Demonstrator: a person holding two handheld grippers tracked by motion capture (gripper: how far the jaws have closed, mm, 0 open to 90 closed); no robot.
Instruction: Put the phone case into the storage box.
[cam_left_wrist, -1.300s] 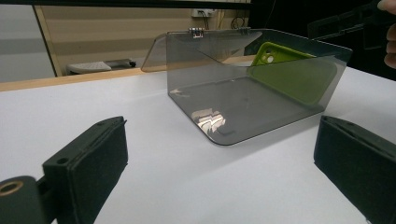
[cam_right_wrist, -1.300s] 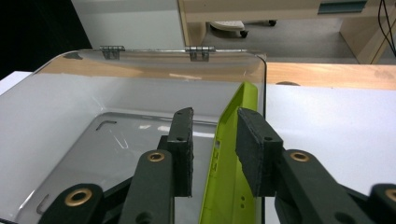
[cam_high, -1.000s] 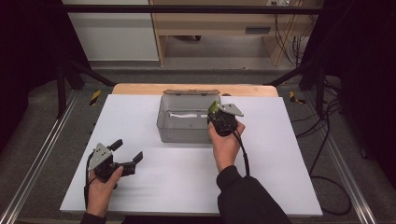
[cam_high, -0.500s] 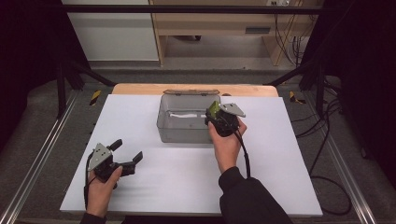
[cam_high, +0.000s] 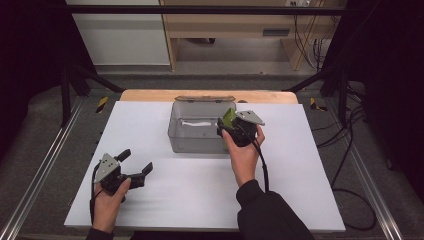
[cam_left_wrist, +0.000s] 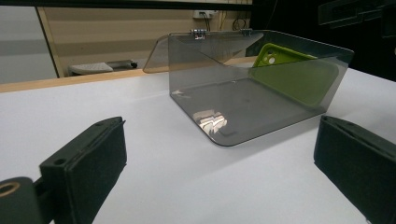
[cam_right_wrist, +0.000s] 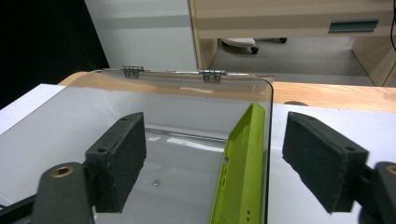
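Right gripper view: the right gripper (cam_right_wrist: 219, 163) looks down into the box (cam_right_wrist: 187, 116), its two fingers (cam_right_wrist: 121, 158) spread wide with the case between them, touched by neither pad.
Right fingers: they have just been opening; the case stands free of them and is not gripped.
Case: a lime-green phone case (cam_right_wrist: 238, 172) stands on edge inside the box, leaning against the box's right wall, camera cut-out uppermost.
Left fingers: the left gripper (cam_high: 131, 167) rests low on the counter (cam_high: 200, 190) near its front left, fingers (cam_left_wrist: 88, 158) wide apart and empty, pointing towards the box.
Box: a smoky clear plastic bin near the counter's far middle, its hinged lid (cam_high: 204, 98) swung back behind it; something pale lies on its floor, too dim to name.
Handling: judged from its look, the case is light, thin and somewhat bendy, with a smooth skin that may slide on the plastic wall; not fragile.
Where to take hold: across its two flat faces near the top edge, which stands proud of the rim; a pinch on the narrow rims would likely bow it.
Risk: propped as it is, a nudge could tip it flat onto the box floor.
Counter: white sheet over a wooden top.
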